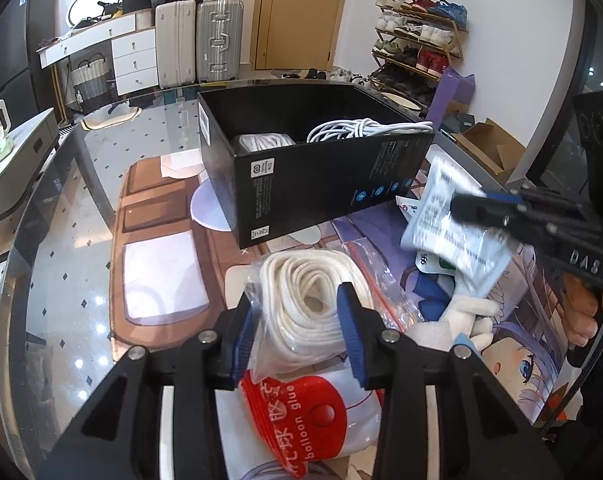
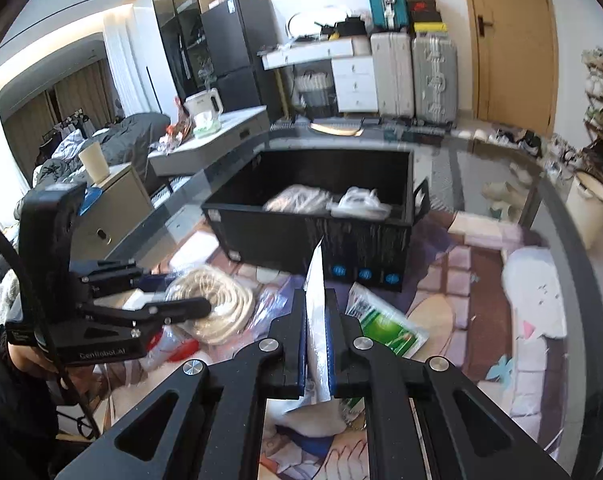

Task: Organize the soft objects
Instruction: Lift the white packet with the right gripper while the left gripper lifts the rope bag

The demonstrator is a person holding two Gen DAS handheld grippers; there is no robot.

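The left gripper (image 1: 299,322) has its blue pads on either side of a clear bag of coiled white rope (image 1: 309,300), clamped on it, just in front of the black box (image 1: 321,184). Under the bag lies a red-and-white pack (image 1: 301,412) reading "balloon glue". Inside the box sit another rope bundle (image 1: 261,142) and a white cable (image 1: 361,128). To the right, the right gripper (image 2: 316,332) pinches a pale printed plastic packet (image 1: 457,240) held above the anime-print mat (image 1: 513,360); its body reads "DAS".
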